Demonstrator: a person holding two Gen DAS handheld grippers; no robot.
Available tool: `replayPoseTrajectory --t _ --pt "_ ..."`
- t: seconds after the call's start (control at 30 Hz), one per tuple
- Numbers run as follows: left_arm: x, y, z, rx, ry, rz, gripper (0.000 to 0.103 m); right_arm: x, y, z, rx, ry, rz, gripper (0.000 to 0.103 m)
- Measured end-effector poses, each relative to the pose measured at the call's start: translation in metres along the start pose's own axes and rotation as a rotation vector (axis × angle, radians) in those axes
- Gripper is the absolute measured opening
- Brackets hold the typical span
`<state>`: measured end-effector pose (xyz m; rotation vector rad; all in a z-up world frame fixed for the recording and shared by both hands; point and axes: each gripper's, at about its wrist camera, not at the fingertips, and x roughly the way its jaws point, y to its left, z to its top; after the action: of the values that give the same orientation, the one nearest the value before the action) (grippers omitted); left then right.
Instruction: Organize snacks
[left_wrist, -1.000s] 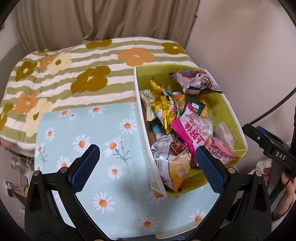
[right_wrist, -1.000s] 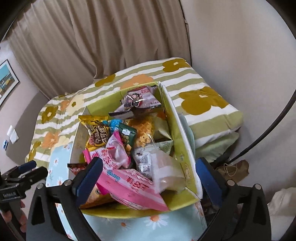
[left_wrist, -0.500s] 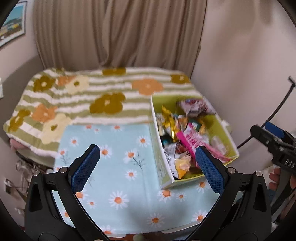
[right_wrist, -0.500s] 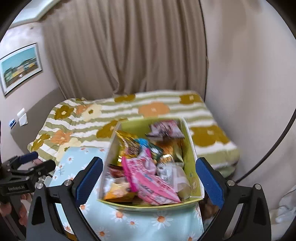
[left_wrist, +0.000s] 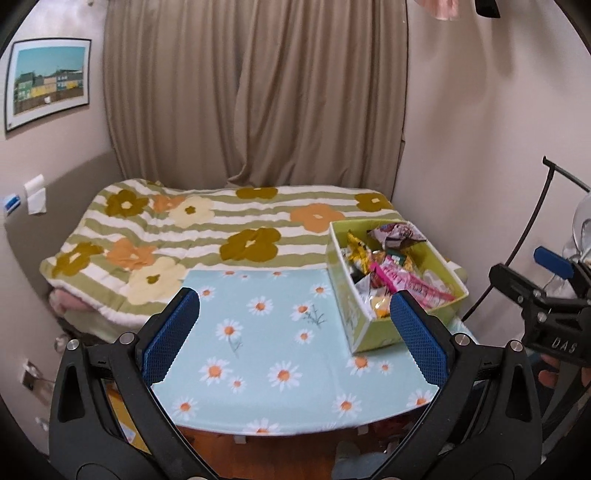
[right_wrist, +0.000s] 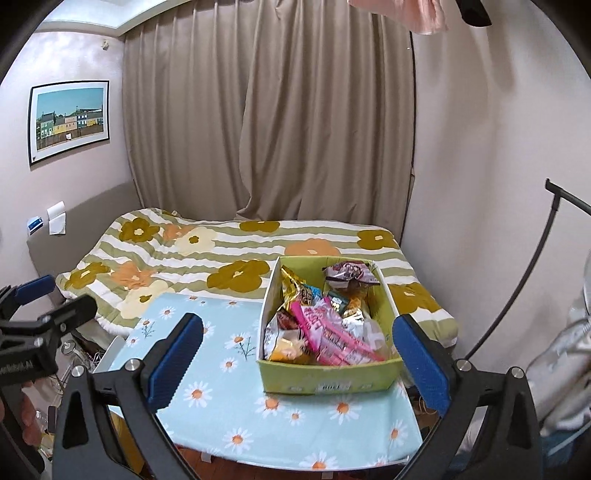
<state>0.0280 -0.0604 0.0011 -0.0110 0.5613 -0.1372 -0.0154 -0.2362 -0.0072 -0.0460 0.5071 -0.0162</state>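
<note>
While both tools hang above the daisy tablecloth (left_wrist: 266, 332), I see my left gripper (left_wrist: 293, 334) spread wide and empty; beyond its right finger (left_wrist: 417, 339) sits the green snack box (right_wrist: 328, 380), between my right gripper (right_wrist: 295, 360)'s equally wide, empty fingers.

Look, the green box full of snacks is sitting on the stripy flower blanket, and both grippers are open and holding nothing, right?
Not quite. The green box sits on the blue daisy cloth, beside the stripy flower blanket, as the right wrist view shows. The rest is right: the box is full of snacks, and the left gripper and right gripper are open and holding nothing.
</note>
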Motion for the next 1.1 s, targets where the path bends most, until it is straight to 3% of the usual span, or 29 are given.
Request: replayPoseTrajectory --t 0.33,1.1 --pt "-0.03 0.007 -0.014 -0.012 -0.042 0.004 0.102 -0.016 0.003 -0.008 0.017 -0.017 0.0 0.102" --pt "-0.022 0.002 -0.012 -0.019 -0.033 0.006 0.102 -0.013 0.001 -0.008 0.024 -0.018 -0.001 0.102"
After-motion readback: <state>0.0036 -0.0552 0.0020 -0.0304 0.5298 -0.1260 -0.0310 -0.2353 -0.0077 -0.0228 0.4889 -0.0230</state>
